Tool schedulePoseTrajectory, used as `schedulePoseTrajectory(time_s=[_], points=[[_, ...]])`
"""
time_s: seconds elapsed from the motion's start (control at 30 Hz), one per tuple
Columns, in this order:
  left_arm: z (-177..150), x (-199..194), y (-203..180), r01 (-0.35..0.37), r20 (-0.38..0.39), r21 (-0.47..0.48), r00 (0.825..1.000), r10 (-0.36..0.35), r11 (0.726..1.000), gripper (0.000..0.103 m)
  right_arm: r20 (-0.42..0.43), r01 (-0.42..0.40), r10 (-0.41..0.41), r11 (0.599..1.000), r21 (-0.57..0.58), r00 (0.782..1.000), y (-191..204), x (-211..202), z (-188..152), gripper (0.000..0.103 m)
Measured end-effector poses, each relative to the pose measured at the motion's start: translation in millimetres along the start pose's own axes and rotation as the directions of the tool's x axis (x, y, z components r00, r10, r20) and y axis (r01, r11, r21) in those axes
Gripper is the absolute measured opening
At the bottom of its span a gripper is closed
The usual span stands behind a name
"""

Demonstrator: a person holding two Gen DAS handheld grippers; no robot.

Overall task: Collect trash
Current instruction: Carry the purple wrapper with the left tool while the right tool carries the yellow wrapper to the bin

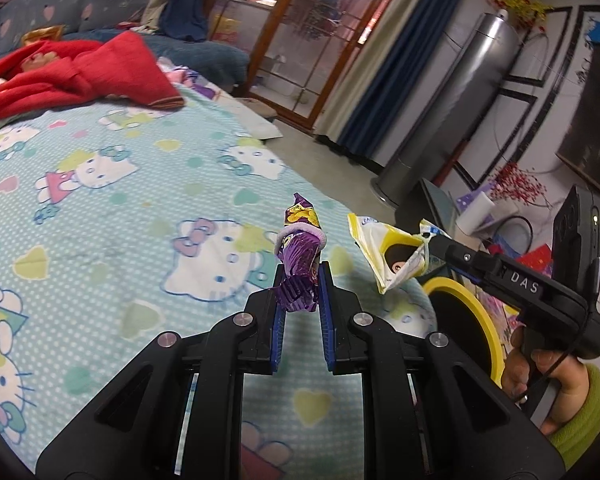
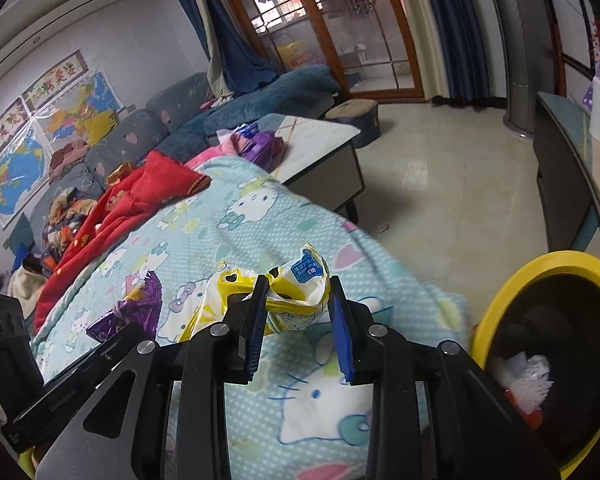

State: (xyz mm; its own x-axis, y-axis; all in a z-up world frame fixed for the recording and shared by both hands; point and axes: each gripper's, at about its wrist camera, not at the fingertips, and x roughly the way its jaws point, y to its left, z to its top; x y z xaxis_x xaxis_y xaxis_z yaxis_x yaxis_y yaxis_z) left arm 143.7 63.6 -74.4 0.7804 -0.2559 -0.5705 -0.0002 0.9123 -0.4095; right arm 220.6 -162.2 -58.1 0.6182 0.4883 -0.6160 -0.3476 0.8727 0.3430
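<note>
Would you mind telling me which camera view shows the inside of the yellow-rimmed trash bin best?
The right wrist view: the yellow-rimmed trash bin opens toward the camera, showing white crumpled trash inside. The left wrist view catches only part of the bin's rim and a dark interior, partly behind the right gripper.

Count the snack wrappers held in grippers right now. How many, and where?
2. A purple wrapper in the left gripper; a yellow-and-white wrapper in the right gripper. More may lie hidden elsewhere.
</note>
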Motion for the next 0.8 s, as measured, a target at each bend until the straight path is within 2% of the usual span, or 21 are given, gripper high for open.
schedulePoseTrajectory(time_s=[0.37, 0.8], points=[[-10, 5, -38, 0.061, -0.02, 0.084, 0.998, -0.059, 0.995, 0.01, 0.055, 0.069, -0.068, 0.998, -0.014, 0.996, -25, -34, -2, 0.029], [-17, 13, -79, 0.121, -0.041, 0.182, 0.992, -0.115, 0.976, 0.01, 0.09, 0.161, -0.164, 0.986, 0.036, 0.982, -68, -66, -15, 0.029]])
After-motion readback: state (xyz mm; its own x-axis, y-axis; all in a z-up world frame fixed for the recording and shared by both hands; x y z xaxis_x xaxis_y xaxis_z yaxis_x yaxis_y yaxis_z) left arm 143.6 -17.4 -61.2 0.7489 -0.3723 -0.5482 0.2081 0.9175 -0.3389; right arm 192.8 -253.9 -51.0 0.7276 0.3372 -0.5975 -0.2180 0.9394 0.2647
